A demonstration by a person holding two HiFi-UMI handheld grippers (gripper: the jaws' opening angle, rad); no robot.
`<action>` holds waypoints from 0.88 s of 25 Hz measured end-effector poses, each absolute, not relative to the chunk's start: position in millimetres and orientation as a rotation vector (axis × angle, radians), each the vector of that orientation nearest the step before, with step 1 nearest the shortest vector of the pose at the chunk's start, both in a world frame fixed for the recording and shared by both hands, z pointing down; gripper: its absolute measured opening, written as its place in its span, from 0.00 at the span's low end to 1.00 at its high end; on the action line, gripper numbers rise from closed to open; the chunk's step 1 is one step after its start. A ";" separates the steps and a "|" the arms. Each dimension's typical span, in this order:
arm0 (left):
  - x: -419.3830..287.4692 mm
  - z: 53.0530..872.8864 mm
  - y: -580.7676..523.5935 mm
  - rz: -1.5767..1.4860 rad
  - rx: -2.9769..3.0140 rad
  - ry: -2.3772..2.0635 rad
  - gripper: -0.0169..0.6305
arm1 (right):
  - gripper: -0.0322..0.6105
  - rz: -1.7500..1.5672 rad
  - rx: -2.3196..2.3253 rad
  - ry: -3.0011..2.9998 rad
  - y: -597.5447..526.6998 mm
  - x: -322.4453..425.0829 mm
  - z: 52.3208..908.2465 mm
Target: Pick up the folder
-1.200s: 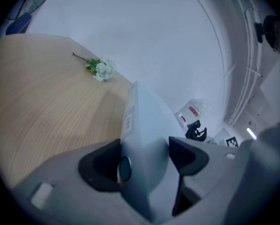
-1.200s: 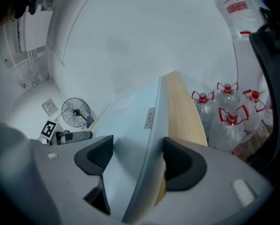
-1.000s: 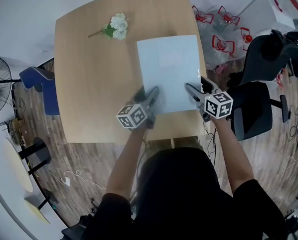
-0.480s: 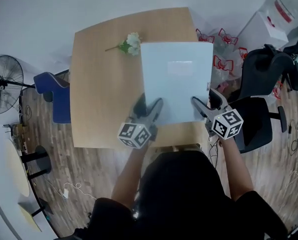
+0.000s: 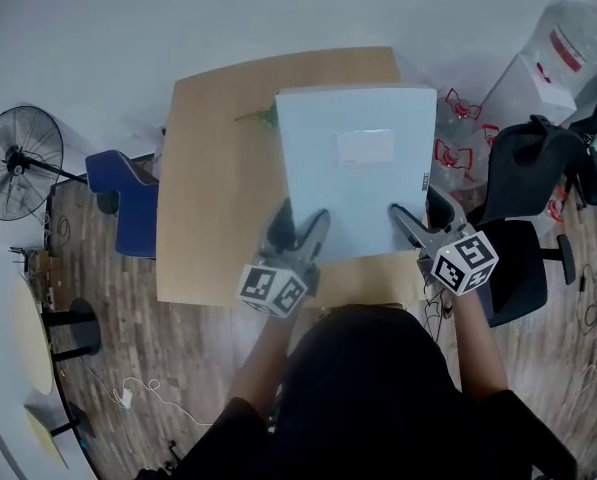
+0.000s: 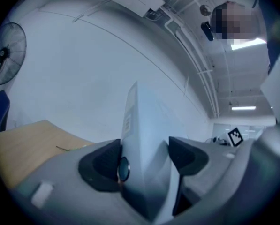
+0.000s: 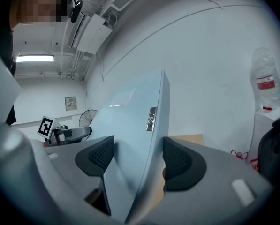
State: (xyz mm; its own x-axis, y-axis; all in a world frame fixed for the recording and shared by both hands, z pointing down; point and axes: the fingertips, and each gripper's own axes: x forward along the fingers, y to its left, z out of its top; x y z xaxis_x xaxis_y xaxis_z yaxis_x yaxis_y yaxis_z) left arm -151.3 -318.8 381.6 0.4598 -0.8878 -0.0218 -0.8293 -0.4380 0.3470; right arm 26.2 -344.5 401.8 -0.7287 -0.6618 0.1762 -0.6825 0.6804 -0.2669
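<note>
A round wire fan (image 5: 18,163) is seen at the far left, and a blue chair (image 5: 128,200) is parked beside the worktop (image 5: 208,178), which is made of pale, smooth wood with rounded corners. A thin green stem (image 5: 255,117) is seen on the wood, with its end hidden by the folder.

The left claw (image 5: 300,224) is clamped on the near left edge of the folder (image 5: 353,173). In the left gripper view, the dark, bumpy pads (image 6: 102,163) are pressed against both sides of it.

The folder is flat, light blue and smooth, with a white label (image 5: 365,146). It is held up off the worktop between both claws.

The right claw (image 5: 423,214) is clamped on the near right edge. A black office chair (image 5: 523,258) is seen at the right.
</note>
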 end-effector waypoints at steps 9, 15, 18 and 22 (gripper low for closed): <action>-164.2 363.3 -315.3 -0.330 2.444 -1.465 0.53 | 0.55 0.410 1.158 -2.820 -339.4 13.7 376.1; -163.6 361.0 -315.8 -0.349 2.452 -1.452 0.53 | 0.54 0.383 1.179 -2.808 -337.1 13.8 371.7; -163.6 360.1 -315.6 -0.357 2.451 -1.448 0.53 | 0.54 0.366 1.185 -2.811 -336.6 14.2 369.3; -165.6 359.3 -317.3 -0.357 2.446 -1.442 0.53 | 0.54 0.368 1.197 -2.802 -336.8 12.3 366.3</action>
State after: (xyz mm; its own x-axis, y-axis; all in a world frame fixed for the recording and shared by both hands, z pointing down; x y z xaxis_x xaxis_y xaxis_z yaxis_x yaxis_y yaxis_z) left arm -165.6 -317.3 359.3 0.4715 -0.8791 -0.0700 -0.8101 -0.4631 0.3595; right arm 12.3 -336.8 366.3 -0.6937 -0.7025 0.1591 -0.7198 0.6676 -0.1903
